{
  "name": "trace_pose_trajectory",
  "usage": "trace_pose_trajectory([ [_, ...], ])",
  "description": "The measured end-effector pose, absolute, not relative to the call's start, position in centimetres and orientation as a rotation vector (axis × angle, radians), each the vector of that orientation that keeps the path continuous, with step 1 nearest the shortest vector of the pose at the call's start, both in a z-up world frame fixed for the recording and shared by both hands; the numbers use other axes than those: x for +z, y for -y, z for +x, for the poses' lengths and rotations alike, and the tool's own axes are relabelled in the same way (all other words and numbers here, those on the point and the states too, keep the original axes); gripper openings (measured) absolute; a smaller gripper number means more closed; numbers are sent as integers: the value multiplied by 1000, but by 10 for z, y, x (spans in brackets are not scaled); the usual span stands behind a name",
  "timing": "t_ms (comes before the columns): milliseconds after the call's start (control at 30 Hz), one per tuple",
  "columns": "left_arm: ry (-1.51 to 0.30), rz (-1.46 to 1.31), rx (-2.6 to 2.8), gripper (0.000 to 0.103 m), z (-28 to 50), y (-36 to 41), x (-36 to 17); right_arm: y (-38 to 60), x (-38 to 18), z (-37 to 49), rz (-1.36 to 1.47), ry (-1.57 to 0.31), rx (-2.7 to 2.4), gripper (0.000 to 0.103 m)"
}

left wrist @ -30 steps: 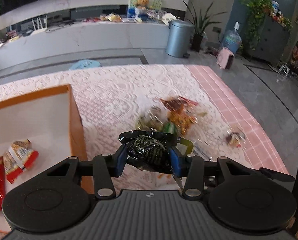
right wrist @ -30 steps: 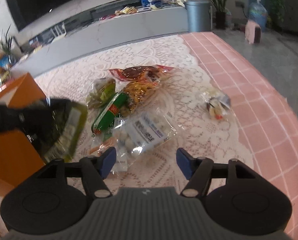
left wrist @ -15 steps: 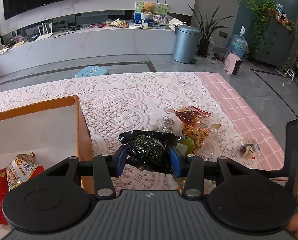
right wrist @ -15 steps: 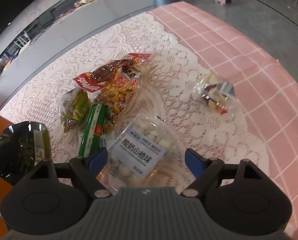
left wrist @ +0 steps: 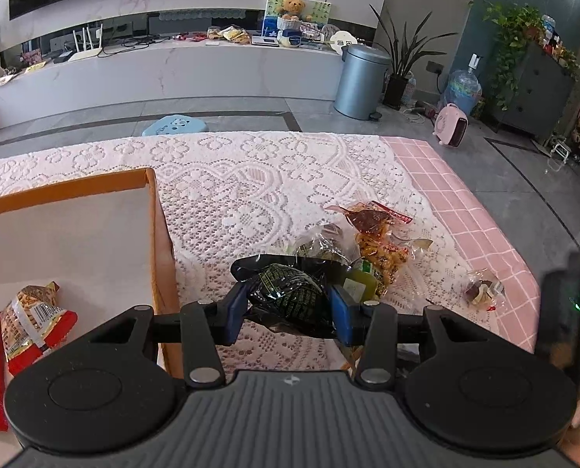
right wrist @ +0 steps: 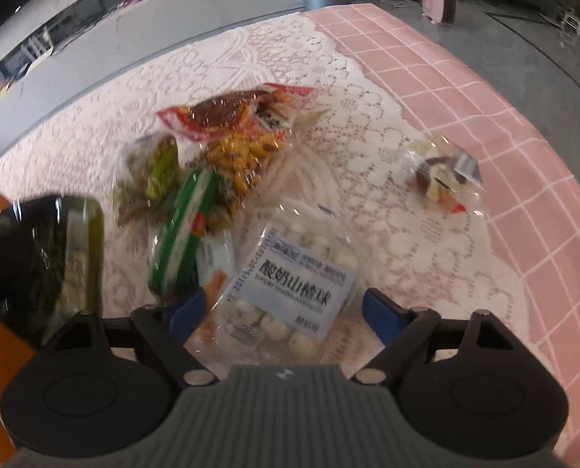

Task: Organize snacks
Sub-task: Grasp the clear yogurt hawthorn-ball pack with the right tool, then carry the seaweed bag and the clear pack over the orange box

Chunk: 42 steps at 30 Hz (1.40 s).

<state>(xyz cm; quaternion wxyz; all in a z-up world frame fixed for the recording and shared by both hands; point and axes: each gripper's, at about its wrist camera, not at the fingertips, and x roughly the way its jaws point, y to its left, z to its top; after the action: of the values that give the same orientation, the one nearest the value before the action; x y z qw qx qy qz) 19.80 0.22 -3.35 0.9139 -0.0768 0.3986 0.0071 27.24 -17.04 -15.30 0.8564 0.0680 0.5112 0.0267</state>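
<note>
Clearly legible: clear pouch [right wrist: 290, 292] label "酸奶山楂球".

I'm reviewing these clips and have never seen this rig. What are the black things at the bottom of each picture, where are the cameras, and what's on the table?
No robot: a person holds a two-finger tool in each hand, with a fisheye camera on each looking along the fingers. The left tool grips a dark green snack packet beside an orange box that holds a red packet. The right tool, jaws just opened wide, hovers over a clear bag of white balls. More snack bags lie on the lace tablecloth.
</note>
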Motion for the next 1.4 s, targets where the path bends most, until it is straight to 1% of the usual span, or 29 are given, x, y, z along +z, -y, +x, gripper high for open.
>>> trace_pose_trajectory([
  [133,-822,-151,6,51,198,1,-34,185,-153,258,137,-1073,45,78],
  [167,-824,-149,5,51,198,1,-34,188,-153,255,137,-1071,46,74],
  [200,-824,-148,4,52,198,2,-34,191,-152,254,144,-1071,43,67],
  [267,-820,-150,2,51,195,2,-32,195,-151,254,152,-1066,35,59],
  [567,-789,-165,-18,52,178,2,-17,205,-143,251,172,-1045,36,57],
  [900,-720,-185,-36,52,151,-4,13,210,-100,204,208,-954,64,57],
  [1233,-666,-220,41,51,123,-39,38,165,-34,160,114,-800,235,57],
  [1400,-655,-236,94,51,112,-67,48,134,-12,148,71,-755,327,57],
])
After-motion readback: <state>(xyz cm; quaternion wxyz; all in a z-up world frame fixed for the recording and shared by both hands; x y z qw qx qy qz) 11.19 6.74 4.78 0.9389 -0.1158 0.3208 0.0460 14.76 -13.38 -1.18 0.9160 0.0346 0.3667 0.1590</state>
